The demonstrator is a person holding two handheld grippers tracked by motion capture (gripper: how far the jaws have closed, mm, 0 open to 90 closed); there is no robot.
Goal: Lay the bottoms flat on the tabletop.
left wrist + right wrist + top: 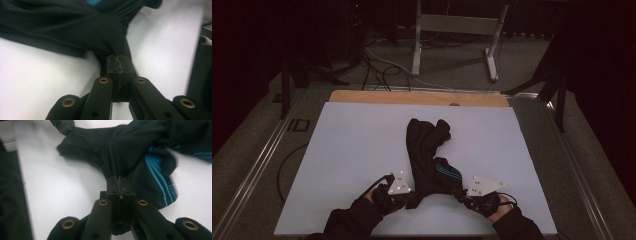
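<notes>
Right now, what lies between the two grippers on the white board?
In the high view, the near end of the black garment spans the stretch between the left gripper and the right gripper; each is clamped on a corner of it.

Setting: a lab or recording workspace, not a home.
Work surface: a plain white sheet [362,150] laid flat over a wooden board [412,97], whose far edge shows beyond it.
Frame: bare metal rails [257,165] run along both sides of the table.
Floor: grey carpet, with loose cables [377,67] trailing across it behind the table.
Furniture: the metal legs of a white stand or desk [457,30] at the back.
Supports: dark tripod-like legs [557,85] at the left and right of the table.
Light: the surroundings are dim and the table is lit.
</notes>
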